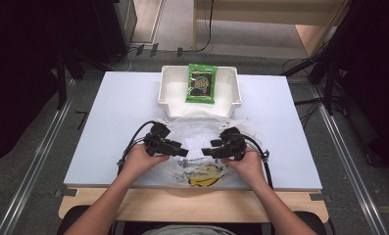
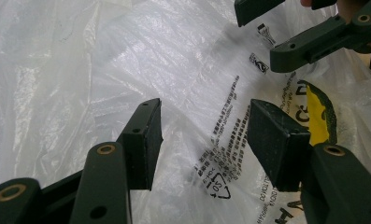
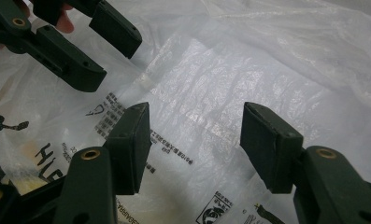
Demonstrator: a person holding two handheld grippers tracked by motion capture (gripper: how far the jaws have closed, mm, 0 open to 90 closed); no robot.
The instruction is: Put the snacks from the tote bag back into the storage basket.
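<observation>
Tools, left (image 1: 182,151) and right (image 1: 207,151), jaws spread over plastic bag (image 1: 197,129): closing may pinch both film layers, or slip.

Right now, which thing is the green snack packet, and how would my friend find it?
Start at the pale rectangular table top and look to its far edge, where a white open plastic bin sits. The small green snack packet lies flat inside it. It is bright green with a dark middle panel, unlike the crinkly clear plastic bag lying nearer the person.
</observation>
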